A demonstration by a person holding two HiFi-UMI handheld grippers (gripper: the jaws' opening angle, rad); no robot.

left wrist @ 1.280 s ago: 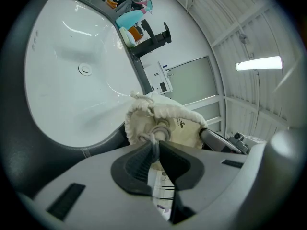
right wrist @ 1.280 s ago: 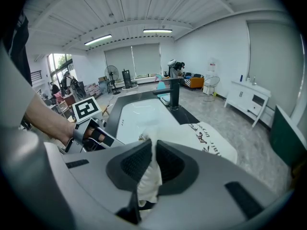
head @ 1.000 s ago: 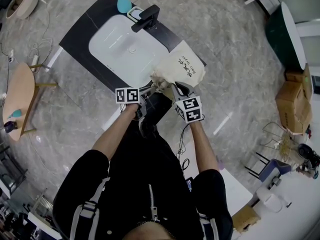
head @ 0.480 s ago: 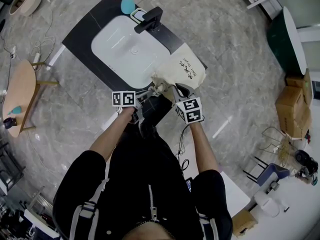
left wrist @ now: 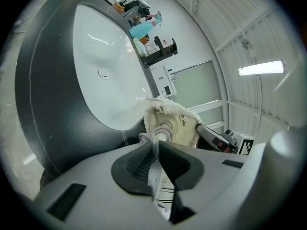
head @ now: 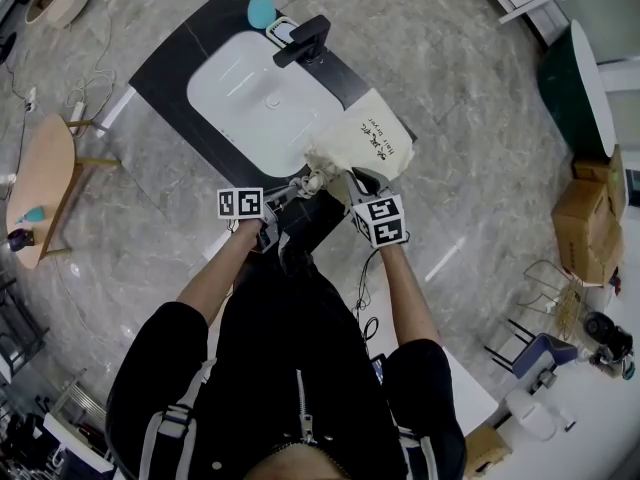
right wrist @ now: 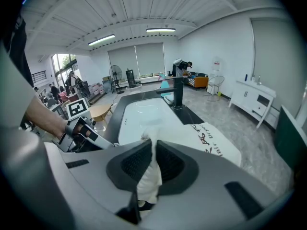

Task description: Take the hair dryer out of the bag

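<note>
Your left gripper [left wrist: 156, 146] has its jaws pinched on the white drawstring [left wrist: 152, 138], just where the cord leaves the gathered mouth of the cream cloth bag [left wrist: 178, 123]. Your right gripper [right wrist: 154, 146] has its jaws pressed together on a fold of the bag's cloth at that same end, so the two grippers sit close side by side. The hair dryer is hidden; no view shows it outside the bag. The bag lies on the dark counter [head: 165, 63], its printed side up, at the near right corner of the white sink [head: 250, 98]. Across the sink from you stand a black faucet [head: 305, 40] and a blue spray bottle [head: 260, 8]
</note>
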